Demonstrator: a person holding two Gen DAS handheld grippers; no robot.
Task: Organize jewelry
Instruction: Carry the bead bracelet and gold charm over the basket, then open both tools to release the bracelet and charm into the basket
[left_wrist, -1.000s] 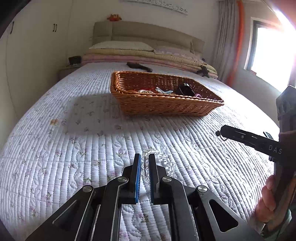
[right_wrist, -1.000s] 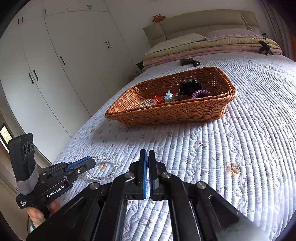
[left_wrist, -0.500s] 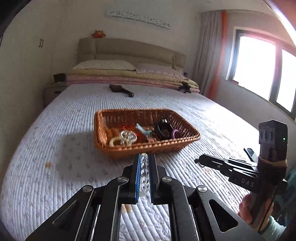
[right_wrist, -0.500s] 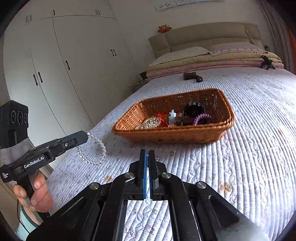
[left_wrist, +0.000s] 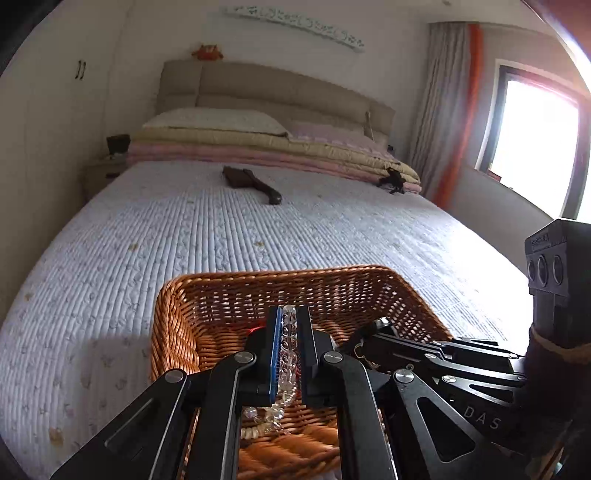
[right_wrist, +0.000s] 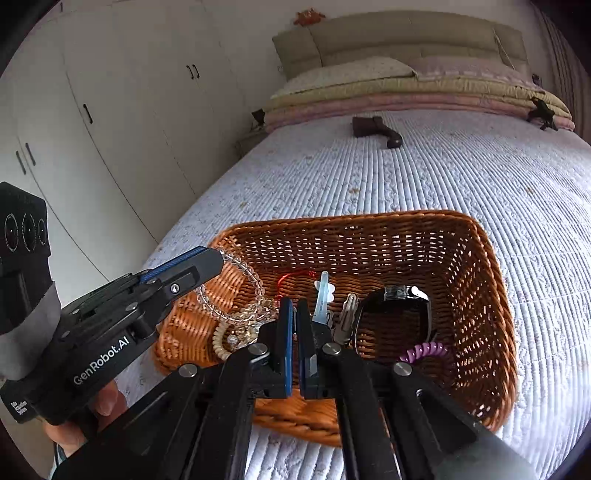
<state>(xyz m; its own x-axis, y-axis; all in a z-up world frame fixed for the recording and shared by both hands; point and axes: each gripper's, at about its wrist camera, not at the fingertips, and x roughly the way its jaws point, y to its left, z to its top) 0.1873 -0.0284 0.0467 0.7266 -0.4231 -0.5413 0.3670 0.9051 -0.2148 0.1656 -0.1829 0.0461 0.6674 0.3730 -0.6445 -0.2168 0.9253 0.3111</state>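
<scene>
Nearby, sunglasses (right_wrist: 393, 317), purple coil tie (right_wrist: 424, 350), basket (right_wrist: 491, 295)

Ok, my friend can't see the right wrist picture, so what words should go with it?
The left tool holds a clear bead bracelet over a brown wicker basket on a quilted bed. The basket already holds a black watch, a purple coil hair tie and hair clips. The right tool, shut and empty, points at the basket.
</scene>
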